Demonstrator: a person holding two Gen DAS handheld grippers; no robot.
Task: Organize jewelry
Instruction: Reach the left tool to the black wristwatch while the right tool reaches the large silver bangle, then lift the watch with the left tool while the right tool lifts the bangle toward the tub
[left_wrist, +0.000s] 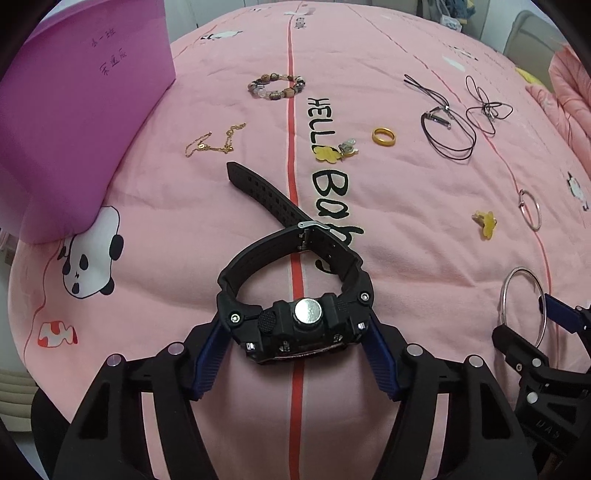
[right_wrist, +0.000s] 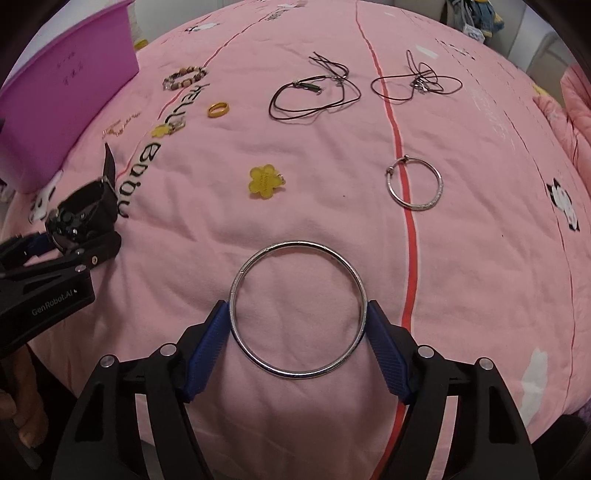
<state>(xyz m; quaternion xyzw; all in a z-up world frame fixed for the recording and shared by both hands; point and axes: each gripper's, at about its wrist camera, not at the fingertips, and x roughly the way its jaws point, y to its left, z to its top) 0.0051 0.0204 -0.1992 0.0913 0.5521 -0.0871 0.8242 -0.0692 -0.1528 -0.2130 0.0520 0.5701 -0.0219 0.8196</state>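
Purple plastic bin (left_wrist: 74, 122) sits at the far left of the pink panda-print bedspread (left_wrist: 424, 229); its inside is hidden, contents cannot be told. Left gripper (left_wrist: 295, 332) fingers are clamped on a chunky black digital watch (left_wrist: 295, 317), strap looping forward, dial facing down and unreadable. Right gripper (right_wrist: 297, 325) fingers pinch a large plain silver bangle (right_wrist: 297, 308) at both sides. Loose on the bed: beaded bracelet (left_wrist: 277, 85), gold chain (left_wrist: 214, 144), gold ring (left_wrist: 385, 135), two yellow flower charms (right_wrist: 265, 181), black cord necklaces (right_wrist: 314, 96), smaller silver bangle (right_wrist: 415, 184). Bare fabric lies between the grippers and the bin.
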